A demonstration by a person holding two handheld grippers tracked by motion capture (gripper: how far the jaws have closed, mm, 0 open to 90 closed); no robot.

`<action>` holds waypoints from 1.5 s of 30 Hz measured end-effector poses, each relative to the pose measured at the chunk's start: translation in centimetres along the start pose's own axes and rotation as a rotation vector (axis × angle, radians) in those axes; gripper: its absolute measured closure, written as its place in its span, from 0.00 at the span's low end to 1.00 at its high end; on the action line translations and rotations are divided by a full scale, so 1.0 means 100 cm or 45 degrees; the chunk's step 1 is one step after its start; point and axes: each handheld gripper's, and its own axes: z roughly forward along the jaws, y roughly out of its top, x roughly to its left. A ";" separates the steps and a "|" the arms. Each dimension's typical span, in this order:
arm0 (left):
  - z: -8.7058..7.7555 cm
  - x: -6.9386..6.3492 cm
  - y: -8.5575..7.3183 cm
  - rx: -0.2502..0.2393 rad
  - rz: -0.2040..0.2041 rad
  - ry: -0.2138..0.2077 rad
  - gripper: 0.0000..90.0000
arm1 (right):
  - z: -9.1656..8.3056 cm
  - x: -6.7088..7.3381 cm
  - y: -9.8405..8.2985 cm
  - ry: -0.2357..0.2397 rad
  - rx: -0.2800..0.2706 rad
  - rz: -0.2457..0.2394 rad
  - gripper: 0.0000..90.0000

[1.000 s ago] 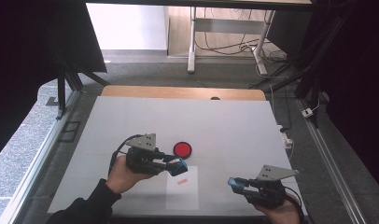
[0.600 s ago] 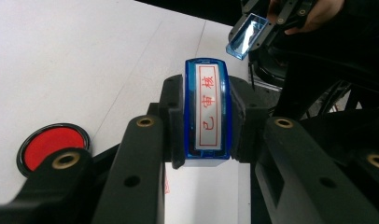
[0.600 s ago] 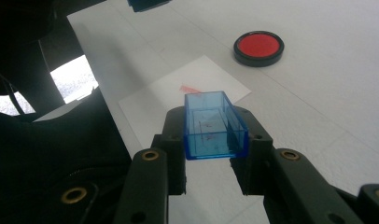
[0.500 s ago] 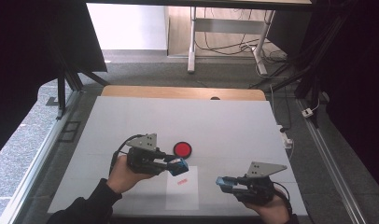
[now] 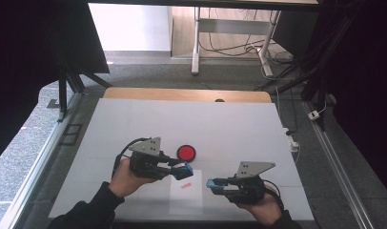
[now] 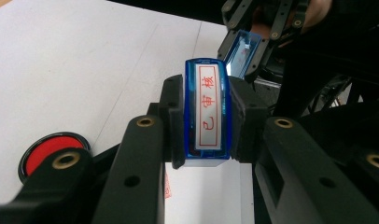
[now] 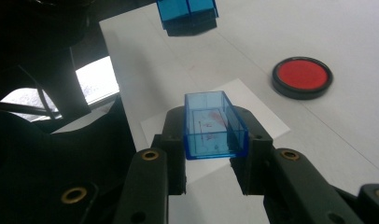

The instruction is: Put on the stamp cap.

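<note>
Blue plastic stamp [image 6: 207,112] clamped in left gripper [image 5: 184,170], its clear blue cap [image 7: 214,125] clamped in right gripper [image 5: 213,184]; white paper slip [image 5: 186,198] already stamped, recapping left.

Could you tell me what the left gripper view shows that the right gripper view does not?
The left gripper view shows the stamp's face with red characters, clamped between its jaws. The right gripper view instead shows the hollow blue cap clamped in its jaws, open end toward the camera. Both share the red ink pad and the white paper on the table.
</note>
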 end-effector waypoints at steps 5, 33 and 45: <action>-0.001 0.000 0.000 -0.005 0.018 -0.006 0.78 | 0.013 0.001 0.006 0.045 0.029 -0.041 0.76; -0.002 -0.004 0.001 -0.057 0.092 -0.071 0.78 | 0.063 -0.007 0.025 0.236 0.033 -0.106 0.76; 0.002 -0.005 -0.001 -0.041 0.135 -0.114 0.78 | 0.066 -0.006 0.027 0.262 0.018 -0.140 0.76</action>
